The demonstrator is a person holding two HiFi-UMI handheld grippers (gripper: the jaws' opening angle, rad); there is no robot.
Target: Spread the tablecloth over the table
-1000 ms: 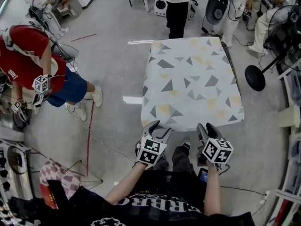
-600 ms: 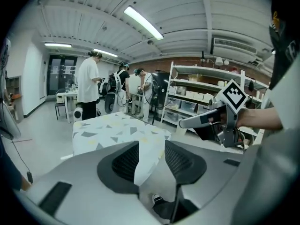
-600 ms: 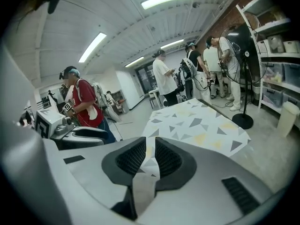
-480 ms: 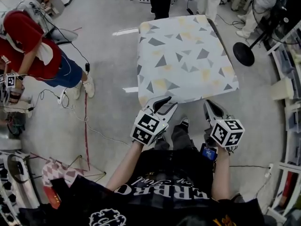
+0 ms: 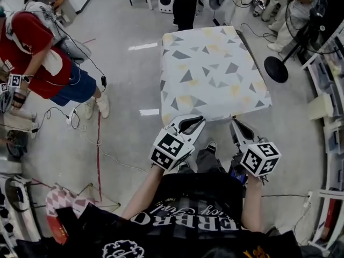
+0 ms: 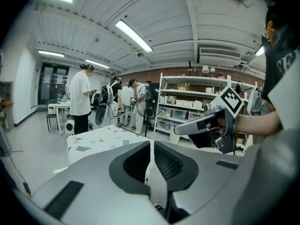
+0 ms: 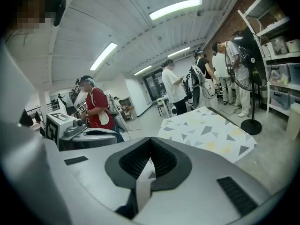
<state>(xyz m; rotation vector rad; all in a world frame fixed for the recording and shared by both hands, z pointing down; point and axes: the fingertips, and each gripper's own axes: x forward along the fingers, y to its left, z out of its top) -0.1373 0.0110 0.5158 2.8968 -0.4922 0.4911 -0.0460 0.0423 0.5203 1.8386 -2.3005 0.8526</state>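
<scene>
Tablecloth [image 5: 212,71] first, from the head view: white with grey and yellow triangles, it lies spread over the table and covers it so fully that none of the top beneath shows. Both grippers come in at its near hem. The left gripper [image 5: 194,122] is at the left part of that edge and the right gripper [image 5: 237,126] is just beside it, each with its marker cube facing up. A person in a red top [image 5: 35,42] stands well off to the left. Another person in black trousers [image 5: 185,7] is at the far end, and a fan stand [image 5: 276,69] sits on the floor to the right. Over to the left gripper view: the jaws have just been closing, and now they're nearly together with a pale fold of cloth [image 6: 157,186] pinched between the ribbed pads. The patterned sheet stretches away beyond them, and the other gripper is held up at the right. Now the right gripper view: these jaws have just been closing too, and they're clamped tight on a strip of the cloth [image 7: 144,184] that hangs down from between the pads. The rest of the sheet lies flat ahead to the right.
</scene>
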